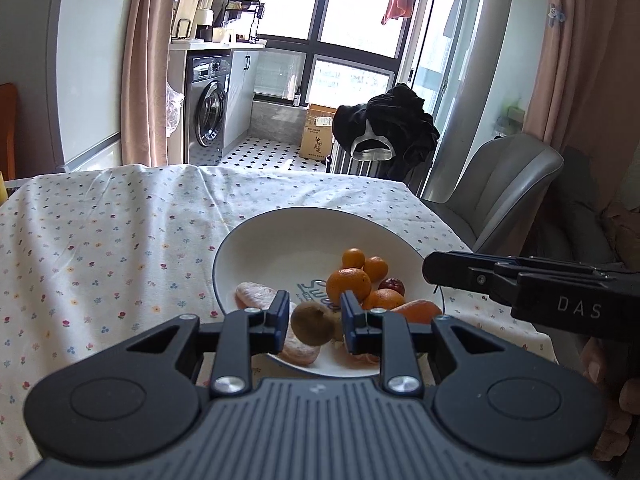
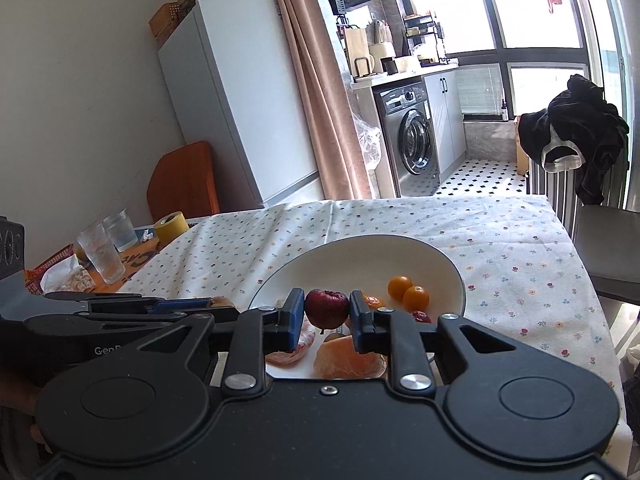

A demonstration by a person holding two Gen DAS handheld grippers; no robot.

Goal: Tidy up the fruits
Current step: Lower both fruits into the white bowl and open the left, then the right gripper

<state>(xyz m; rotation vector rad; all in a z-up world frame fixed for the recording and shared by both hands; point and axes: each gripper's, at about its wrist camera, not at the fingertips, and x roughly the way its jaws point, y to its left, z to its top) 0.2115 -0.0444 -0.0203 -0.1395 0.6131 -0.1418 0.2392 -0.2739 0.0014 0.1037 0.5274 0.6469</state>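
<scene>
Fingers of the right gripper (image 2: 326,316) clamp a dark red fruit (image 2: 326,309) over the plate (image 2: 448,266) for dropping; the left gripper (image 1: 314,318) frames a kiwi (image 1: 313,323), pads not pressing.

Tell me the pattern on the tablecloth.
Tablecloth: white with small scattered flowers; clearest in the left wrist view.

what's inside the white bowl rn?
In the white bowl: small oranges, a dark red fruit, peeled citrus pieces. The left gripper has a brown kiwi-like fruit between its jaws and hides the bowl's near edge.
</scene>
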